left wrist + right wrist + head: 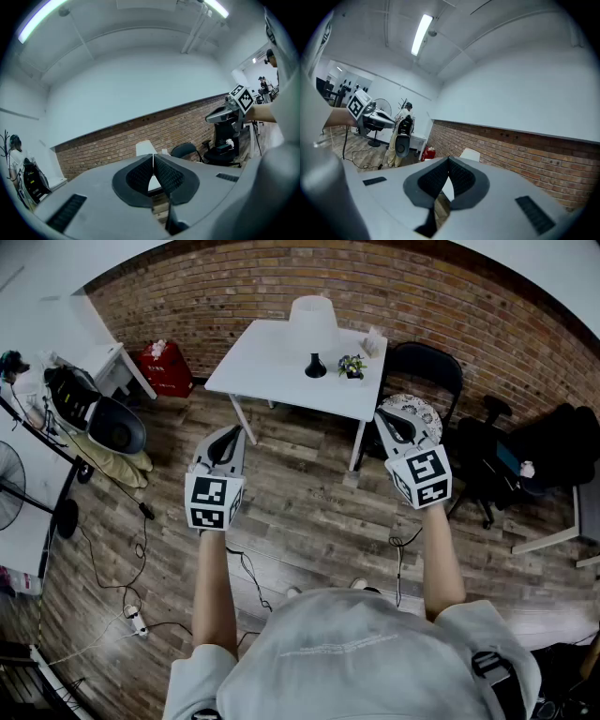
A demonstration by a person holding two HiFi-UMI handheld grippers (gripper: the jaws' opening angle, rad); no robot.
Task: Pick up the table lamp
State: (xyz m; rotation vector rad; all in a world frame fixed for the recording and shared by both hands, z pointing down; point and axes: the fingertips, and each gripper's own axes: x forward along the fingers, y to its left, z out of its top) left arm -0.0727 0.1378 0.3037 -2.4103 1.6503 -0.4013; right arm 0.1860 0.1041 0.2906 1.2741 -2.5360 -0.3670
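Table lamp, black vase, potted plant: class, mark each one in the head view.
Table lamp (pixel 313 315), head view, white shade.
Black vase (pixel 316 367), head view, round belly.
Potted plant (pixel 352 364), head view, its leaves.

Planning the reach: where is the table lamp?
In the head view, the table lamp stands at the far edge of the white table, by the brick wall, behind the black vase.

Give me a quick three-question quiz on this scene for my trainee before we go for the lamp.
1. True or false: the left hand-held gripper holds the table lamp.
2. What stands right beside the black vase on the white table?
3. Fill in: the right hand-held gripper has its jaws ____.
Key: 1 false, it is empty; 2 the small potted plant; 3 shut.
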